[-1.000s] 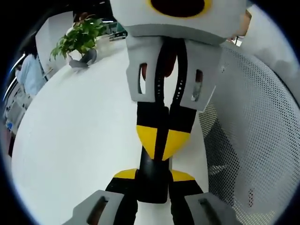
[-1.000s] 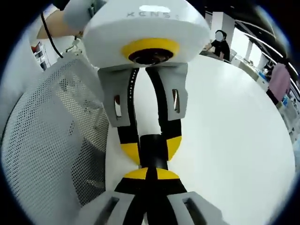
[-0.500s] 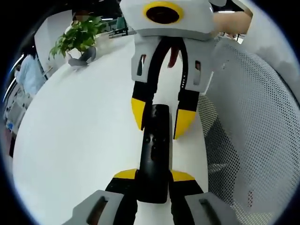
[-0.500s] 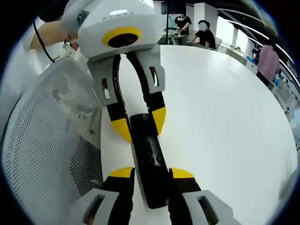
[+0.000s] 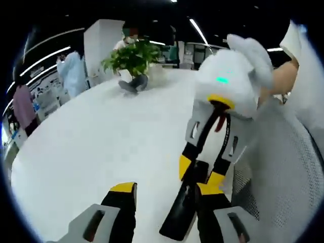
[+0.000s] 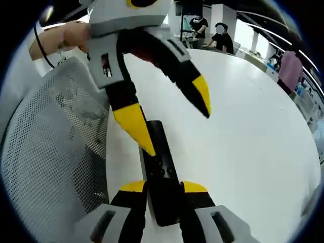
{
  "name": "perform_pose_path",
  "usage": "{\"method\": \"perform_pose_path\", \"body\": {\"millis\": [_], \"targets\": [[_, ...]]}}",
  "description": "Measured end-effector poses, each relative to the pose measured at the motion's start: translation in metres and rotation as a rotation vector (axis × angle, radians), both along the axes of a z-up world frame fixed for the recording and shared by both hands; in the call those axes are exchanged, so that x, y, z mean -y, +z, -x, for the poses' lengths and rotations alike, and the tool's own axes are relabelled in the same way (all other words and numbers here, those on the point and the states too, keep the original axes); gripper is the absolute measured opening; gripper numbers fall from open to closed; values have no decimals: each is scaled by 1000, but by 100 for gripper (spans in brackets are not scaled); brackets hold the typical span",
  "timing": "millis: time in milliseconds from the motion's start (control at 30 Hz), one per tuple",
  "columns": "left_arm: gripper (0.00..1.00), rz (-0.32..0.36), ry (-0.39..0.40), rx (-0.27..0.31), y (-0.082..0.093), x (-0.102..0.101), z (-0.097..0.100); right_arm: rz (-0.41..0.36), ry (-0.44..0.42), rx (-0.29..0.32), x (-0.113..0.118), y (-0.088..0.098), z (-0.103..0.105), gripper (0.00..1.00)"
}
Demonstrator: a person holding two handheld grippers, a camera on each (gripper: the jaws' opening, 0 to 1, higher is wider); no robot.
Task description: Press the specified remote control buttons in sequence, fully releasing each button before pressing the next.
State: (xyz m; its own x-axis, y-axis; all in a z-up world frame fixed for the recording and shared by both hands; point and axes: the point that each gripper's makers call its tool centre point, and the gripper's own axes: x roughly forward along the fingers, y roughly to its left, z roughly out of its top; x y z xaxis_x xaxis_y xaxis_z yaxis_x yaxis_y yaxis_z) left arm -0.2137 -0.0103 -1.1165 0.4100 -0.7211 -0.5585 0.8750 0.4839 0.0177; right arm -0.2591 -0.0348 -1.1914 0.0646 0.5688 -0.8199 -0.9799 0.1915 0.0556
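A black remote [image 6: 160, 163] lies lengthwise over the white table [image 6: 253, 131], buttons up. My right gripper [image 6: 164, 188] is shut on its near end, a yellow pad on each side. In the left gripper view the right gripper [image 5: 200, 174] comes in from the upper right and clamps the remote [image 5: 177, 218]. My left gripper [image 5: 166, 191] is open wide, and the remote is close to its right jaw. In the right gripper view the left gripper [image 6: 177, 126] reaches in from the top. One of its fingertips [image 6: 147, 142] is at the remote's far left edge; the other is up in the air.
A white mesh chair back [image 6: 50, 152] stands along the table edge beside the remote, also visible as mesh [image 5: 288, 177]. A potted plant [image 5: 132, 56] sits at the far end of the table. A hand [image 6: 66, 36] holds the left gripper. People stand in the background.
My left gripper has opened wide and let go of the remote, and its view has swung and tilted. My right gripper keeps its hold on the remote.
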Motion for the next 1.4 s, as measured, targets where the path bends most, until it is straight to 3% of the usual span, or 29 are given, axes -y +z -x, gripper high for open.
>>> {"method": "perform_pose_path", "body": {"millis": [100, 200, 300, 367, 500, 567, 767, 833, 933, 1100, 1200, 1267, 1333, 1400], "targets": [[66, 80, 89, 49, 22, -8, -5, -1, -6, -6, 0, -1, 1, 23], [82, 206, 183, 86, 45, -18, -8, 6, -9, -11, 2, -1, 3, 24], [92, 271, 275, 97, 57, -32, -11, 11, -16, -16, 4, -1, 4, 26], [100, 325, 334, 146, 69, -42, -15, 9, -29, -18, 5, 1, 4, 26], [100, 367, 394, 209, 86, -57, -13, 0, -60, -24, 7, 6, 2, 28], [100, 404, 431, 197, 89, -64, -10, 0, -70, -32, 7, 6, 2, 29], [100, 635, 566, 225, 118, -90, -7, 5, -80, -28, 7, 6, -2, 27], [100, 665, 599, 236, 122, -102, -7, 4, -76, -29, 6, 5, -2, 26], [100, 637, 641, 242, 123, -115, -8, -10, -62, -23, 3, 6, -3, 23], [100, 563, 672, 236, 114, -126, -9, -36, -28, -22, -5, 8, -7, 9], [100, 510, 680, 230, 104, -128, -9, -25, -5, -31, -7, 7, -8, 11], [100, 508, 687, 221, 102, -127, -8, -14, 14, -4, -6, 7, -10, 15], [100, 520, 704, 212, 102, -128, -7, 1, 37, -14, -4, 5, -5, 22], [100, 528, 714, 215, 102, -128, -5, 18, 66, -10, -2, 2, 2, 23]]}}
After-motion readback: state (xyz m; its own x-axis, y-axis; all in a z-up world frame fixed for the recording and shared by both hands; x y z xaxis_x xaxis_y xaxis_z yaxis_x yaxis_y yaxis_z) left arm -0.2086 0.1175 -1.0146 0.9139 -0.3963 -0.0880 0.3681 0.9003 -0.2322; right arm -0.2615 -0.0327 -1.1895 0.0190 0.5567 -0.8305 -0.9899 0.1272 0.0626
